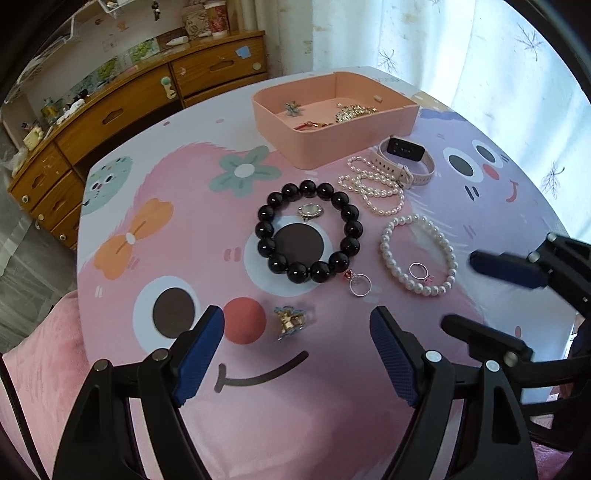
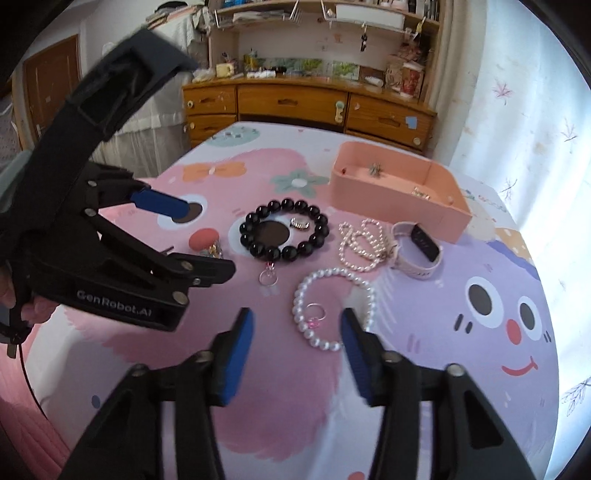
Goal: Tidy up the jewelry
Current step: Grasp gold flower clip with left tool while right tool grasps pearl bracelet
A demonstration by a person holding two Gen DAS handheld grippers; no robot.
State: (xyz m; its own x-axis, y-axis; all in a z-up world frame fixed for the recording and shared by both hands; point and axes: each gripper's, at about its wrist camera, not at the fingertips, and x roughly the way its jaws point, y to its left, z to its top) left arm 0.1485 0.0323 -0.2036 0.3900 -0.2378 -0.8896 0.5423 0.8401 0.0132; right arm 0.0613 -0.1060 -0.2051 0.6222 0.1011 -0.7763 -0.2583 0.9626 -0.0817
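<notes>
Left hand-held gripper point(image 1: 297, 354): your jaws spread wide, grasping nothing, over the gold clip point(image 1: 290, 322) near the bench's near edge.
Right hand-held gripper point(image 2: 297, 345): released, hovering at the pearl bracelet point(image 2: 334, 308).
Pearl bracelet: white oval loop, lying flat, ring point(image 2: 315, 314) inside.
Black bead bracelet point(image 1: 308, 236): mid-bench.
Pink box point(image 1: 334, 120): far edge, open-topped.
Room: bare cloth point(image 1: 258, 424) nearest you.

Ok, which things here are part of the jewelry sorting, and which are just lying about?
For the job:
pink tray
black bead bracelet
pearl bracelet
pearl strand
two rings
gold clip
round charm
smartwatch

Just background:
wooden dresser
cups
curtain
</notes>
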